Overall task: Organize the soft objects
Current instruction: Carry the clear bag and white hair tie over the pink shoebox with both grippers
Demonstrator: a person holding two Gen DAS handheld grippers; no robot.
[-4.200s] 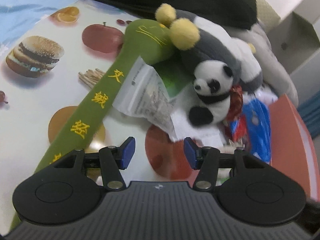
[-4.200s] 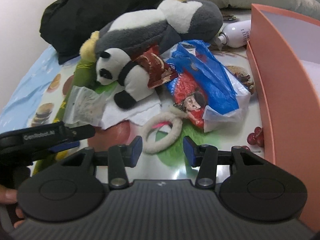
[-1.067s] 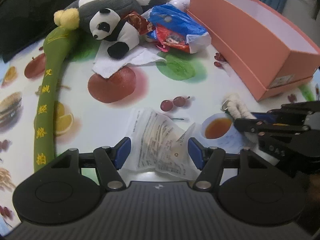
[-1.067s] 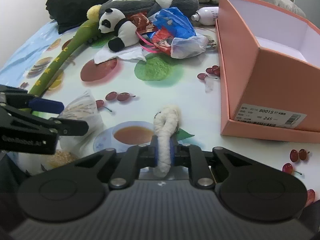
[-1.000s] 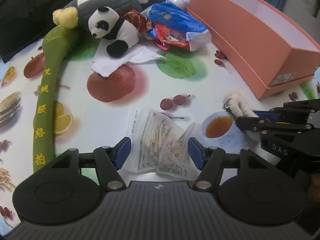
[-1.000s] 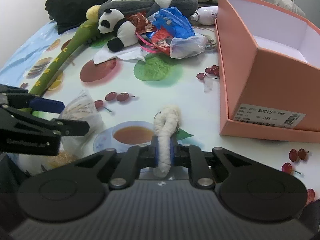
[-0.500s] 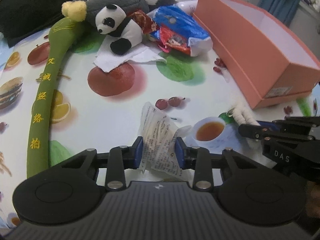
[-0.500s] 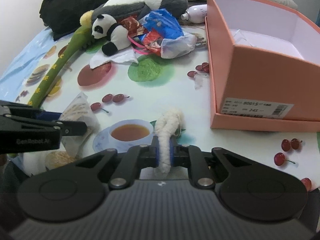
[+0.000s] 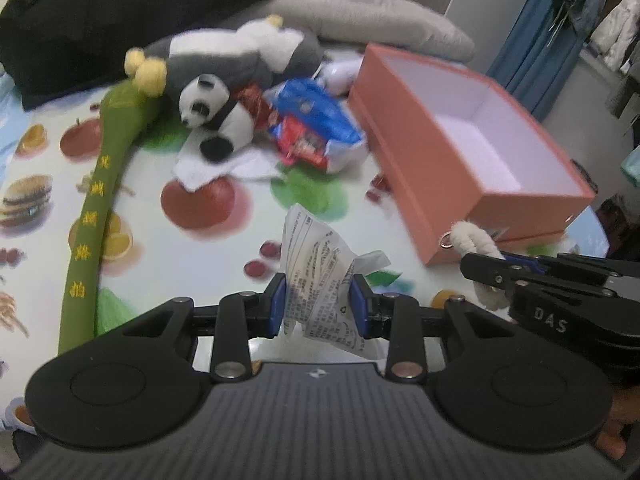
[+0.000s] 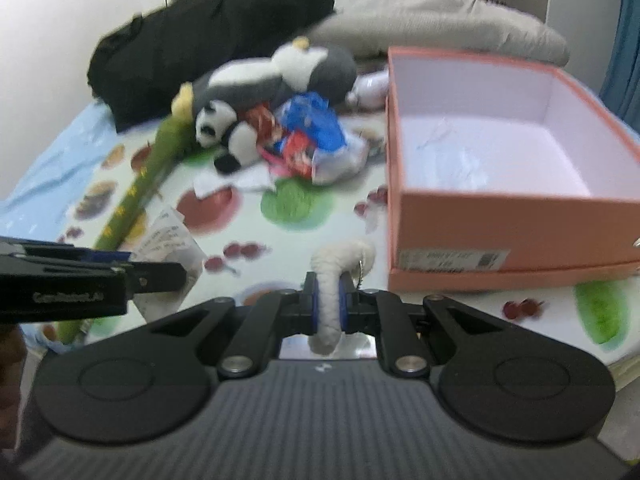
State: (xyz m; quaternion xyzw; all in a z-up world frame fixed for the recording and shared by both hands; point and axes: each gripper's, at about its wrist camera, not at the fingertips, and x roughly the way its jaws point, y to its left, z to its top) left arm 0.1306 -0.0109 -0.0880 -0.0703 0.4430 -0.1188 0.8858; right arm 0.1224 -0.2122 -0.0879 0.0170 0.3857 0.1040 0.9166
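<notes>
My left gripper [image 9: 319, 304] is shut on a clear printed plastic packet [image 9: 320, 268] and holds it above the table. My right gripper [image 10: 328, 304] is shut on a white fluffy ring [image 10: 340, 272], lifted near the front of the open orange box [image 10: 500, 200]. The ring [image 9: 472, 240] and the box [image 9: 460, 152] also show in the left wrist view. A small panda plush [image 9: 216, 116], a large grey and white plush [image 9: 240, 56] and a long green plush stick [image 9: 104, 168] lie at the back left. The packet also shows in the right wrist view [image 10: 168, 240].
A blue and red snack bag pile [image 9: 316, 128] and white tissue [image 9: 216, 164] lie beside the panda. A black bag [image 9: 120, 12] and a grey cushion [image 9: 372, 20] sit at the back. The table [image 9: 192, 248] has a fruit-print cover.
Both grippers have risen and tipped up, lifting the packet and the ring off the table. The open box interior has come into view.
</notes>
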